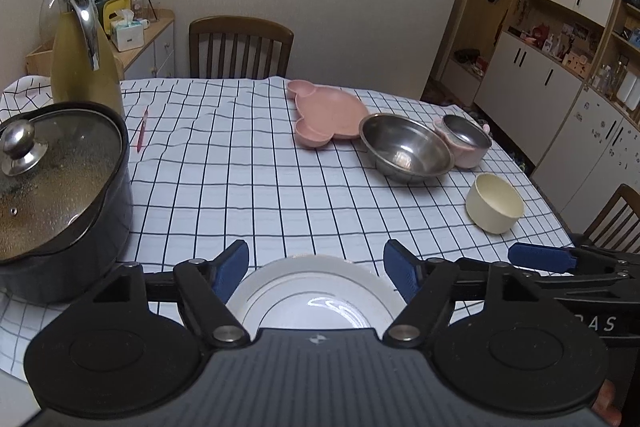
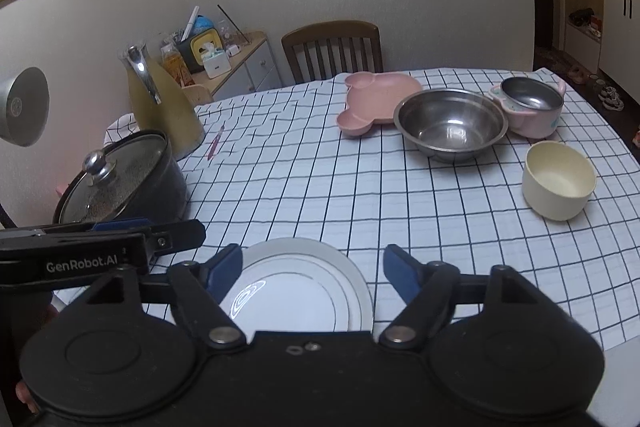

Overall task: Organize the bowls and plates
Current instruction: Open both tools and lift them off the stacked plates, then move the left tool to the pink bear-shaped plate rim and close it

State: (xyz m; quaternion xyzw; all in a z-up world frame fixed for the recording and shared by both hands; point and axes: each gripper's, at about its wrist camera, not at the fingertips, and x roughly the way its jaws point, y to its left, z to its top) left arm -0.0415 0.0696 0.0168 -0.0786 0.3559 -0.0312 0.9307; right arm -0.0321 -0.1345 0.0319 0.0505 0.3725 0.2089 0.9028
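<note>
Two claws are held low at the near edge of the surface (image 2: pixel 320 187), side by side, and neither is gripping anything. The left claw (image 1: pixel 316 269) is spread wide, its blue pads hovering on either side of the white plate (image 1: pixel 316 291) without visible contact. The right claw (image 2: pixel 312 269) is just as wide, and the same white plate (image 2: pixel 296 287) is seen lying flat beneath and slightly left of its gap.

The rest of the crockery is clustered at the far right, well apart from the plate. The pink divided plate (image 2: pixel 376 99) is set furthest back, the large steel bowl (image 2: pixel 450 123) is touching or just beside it, and the small steel bowl (image 2: pixel 530 93) is nested inside the pink handled bowl (image 2: pixel 536 119). The cream bowl (image 2: pixel 558 179) is left standing alone, nearer in.

The black pot (image 1: pixel 60 187) with its glass lid and the yellow jug (image 1: pixel 82 67) are parked on the left, out of the working lane.

The plate, it is judged, is being lined up for first pickup; being flat against the cloth, its rim would need to be pinched edge-on.
</note>
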